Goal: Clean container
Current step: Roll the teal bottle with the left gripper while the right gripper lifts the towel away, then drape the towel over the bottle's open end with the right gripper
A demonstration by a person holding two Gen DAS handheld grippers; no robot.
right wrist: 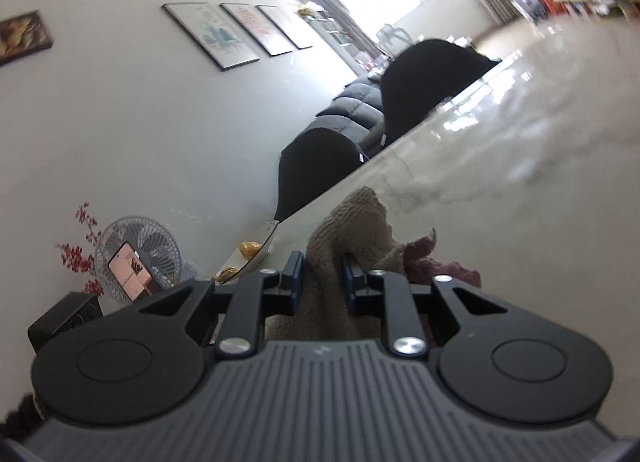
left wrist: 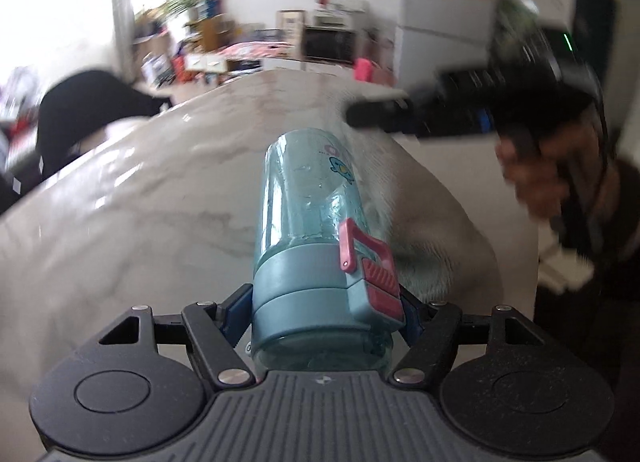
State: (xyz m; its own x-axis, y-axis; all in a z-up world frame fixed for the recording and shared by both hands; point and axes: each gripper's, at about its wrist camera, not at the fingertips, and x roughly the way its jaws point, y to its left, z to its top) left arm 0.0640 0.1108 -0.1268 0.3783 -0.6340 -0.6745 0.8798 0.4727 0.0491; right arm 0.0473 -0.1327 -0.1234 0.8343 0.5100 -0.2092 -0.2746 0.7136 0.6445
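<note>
A clear blue bottle (left wrist: 308, 190) with a blue lid and a pink latch (left wrist: 372, 262) lies along my left gripper (left wrist: 324, 306), base pointing away. The left gripper is shut on the lid, a pad on each side, and holds the bottle above the marble table (left wrist: 140, 202). In the left wrist view my right gripper (left wrist: 380, 114) shows blurred at the upper right, held by a hand (left wrist: 536, 166). In the right wrist view my right gripper (right wrist: 323, 264) is shut on a beige cloth (right wrist: 360, 218), which bunches up past the fingertips. A pinkish fold (right wrist: 440, 262) shows beside it.
Black chairs (right wrist: 432, 74) stand along the table's far side (right wrist: 520, 182). A glass plate with yellowish food (right wrist: 248, 258) sits at the table's edge. A fan (right wrist: 136, 258) and a sofa (right wrist: 356, 106) stand beyond it. Shelves and a fridge (left wrist: 440, 22) fill the room behind.
</note>
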